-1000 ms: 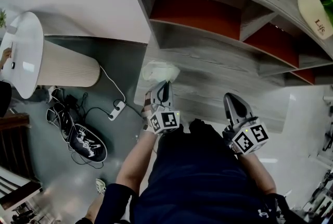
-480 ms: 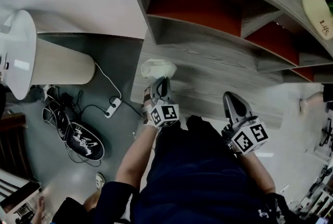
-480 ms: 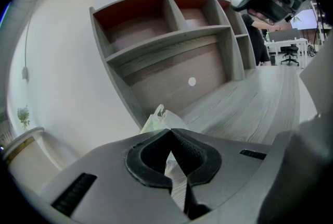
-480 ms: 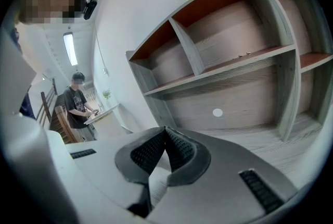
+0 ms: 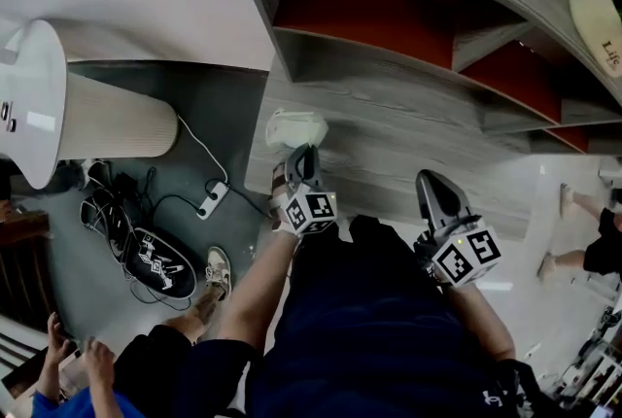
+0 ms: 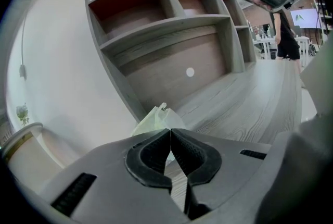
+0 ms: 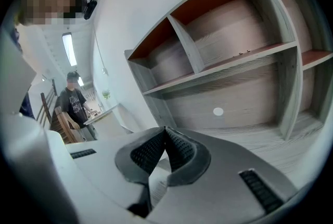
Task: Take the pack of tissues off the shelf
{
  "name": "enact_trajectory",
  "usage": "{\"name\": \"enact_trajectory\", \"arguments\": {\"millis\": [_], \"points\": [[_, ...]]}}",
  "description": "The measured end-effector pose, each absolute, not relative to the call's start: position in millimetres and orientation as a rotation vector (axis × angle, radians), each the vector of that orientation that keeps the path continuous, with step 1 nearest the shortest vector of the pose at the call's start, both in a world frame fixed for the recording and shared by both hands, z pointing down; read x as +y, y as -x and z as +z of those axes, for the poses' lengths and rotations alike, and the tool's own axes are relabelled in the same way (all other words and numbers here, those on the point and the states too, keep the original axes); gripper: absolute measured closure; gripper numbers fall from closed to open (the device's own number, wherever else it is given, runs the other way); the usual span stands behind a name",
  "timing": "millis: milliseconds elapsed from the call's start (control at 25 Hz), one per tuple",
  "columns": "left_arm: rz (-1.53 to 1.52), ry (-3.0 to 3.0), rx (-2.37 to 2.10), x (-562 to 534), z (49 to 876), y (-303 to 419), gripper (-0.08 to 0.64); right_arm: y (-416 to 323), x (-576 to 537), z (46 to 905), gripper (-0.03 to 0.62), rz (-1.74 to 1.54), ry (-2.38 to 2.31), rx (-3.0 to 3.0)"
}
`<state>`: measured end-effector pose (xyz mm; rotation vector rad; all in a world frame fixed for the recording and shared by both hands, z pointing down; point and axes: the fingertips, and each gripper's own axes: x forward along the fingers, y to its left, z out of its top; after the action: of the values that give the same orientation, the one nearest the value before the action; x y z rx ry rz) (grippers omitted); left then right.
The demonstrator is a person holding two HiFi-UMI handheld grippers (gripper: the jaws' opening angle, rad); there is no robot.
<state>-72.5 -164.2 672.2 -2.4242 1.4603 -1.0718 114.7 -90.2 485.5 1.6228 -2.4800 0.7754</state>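
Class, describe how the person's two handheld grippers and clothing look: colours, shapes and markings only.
Both the left gripper and the right gripper are grey and taper to a point, with dark ribbed pads. Each carries a white cube printed with black square markers. The person wears a dark navy short-sleeved top.

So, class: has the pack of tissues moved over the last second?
No. The pack of tissues still lies at the left end of the shelf's wooden ledge, just beyond the left gripper.
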Motion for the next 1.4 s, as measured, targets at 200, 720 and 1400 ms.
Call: {"name": "enact_trajectory", "arguments": {"millis": [200,720,1400], "points": [[-1.116,2.467,1.495,-160.7,687.7,72.6,0.543,-116.6,-90.8,486.5,0.588,0.786,-1.621,-2.477],[-1.247,2.588,1.508,-155.1,725.7,70.6,0.54,-117.7,-96.9,491.2,0.589,0.809,-1.614,-2.475],[-1.3,2.66,1.446,-143.0,727.9,66.4,0.333,-112.1,-102.9,489.9,0.588,0.825,-1.582,-2.501]]}}
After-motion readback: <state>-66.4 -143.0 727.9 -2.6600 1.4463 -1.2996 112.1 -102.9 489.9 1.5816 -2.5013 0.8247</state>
